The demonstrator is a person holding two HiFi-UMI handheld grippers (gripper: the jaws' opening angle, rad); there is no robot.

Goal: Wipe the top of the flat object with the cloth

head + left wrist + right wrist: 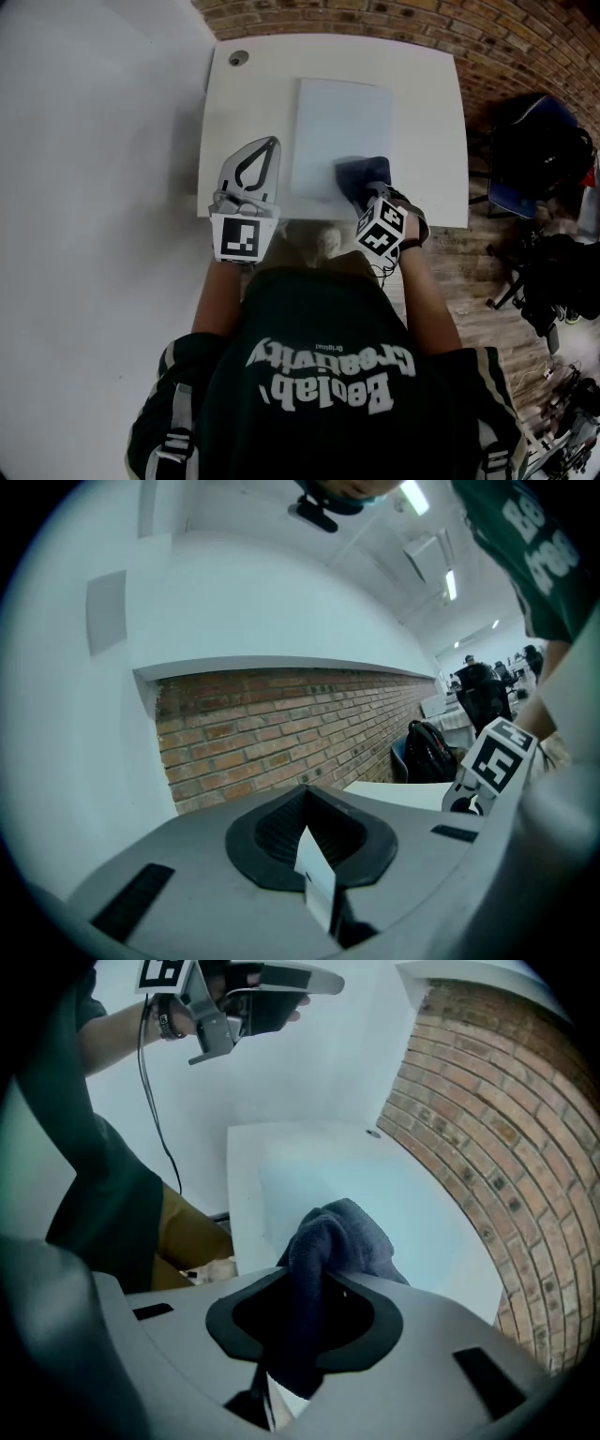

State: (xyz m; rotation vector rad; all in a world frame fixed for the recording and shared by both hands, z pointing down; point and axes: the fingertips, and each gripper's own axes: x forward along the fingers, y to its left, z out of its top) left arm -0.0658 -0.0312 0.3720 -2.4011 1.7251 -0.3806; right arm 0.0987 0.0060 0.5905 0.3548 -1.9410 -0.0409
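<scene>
A pale flat board (339, 136) lies on the white table (253, 94), seen also as the board (375, 1204) in the right gripper view. My right gripper (372, 190) is shut on a dark blue cloth (363, 173), which rests on the board's near right corner. The cloth (333, 1241) bunches out between the jaws. My left gripper (258, 161) is held up over the table's left part, jaws shut with nothing between them. In its own view it (314, 841) points at the brick wall.
A brick wall (394, 19) runs behind the table. A round cable hole (238, 58) sits in the table's far left corner. Dark bags and a chair (539, 150) stand on the wood floor at right.
</scene>
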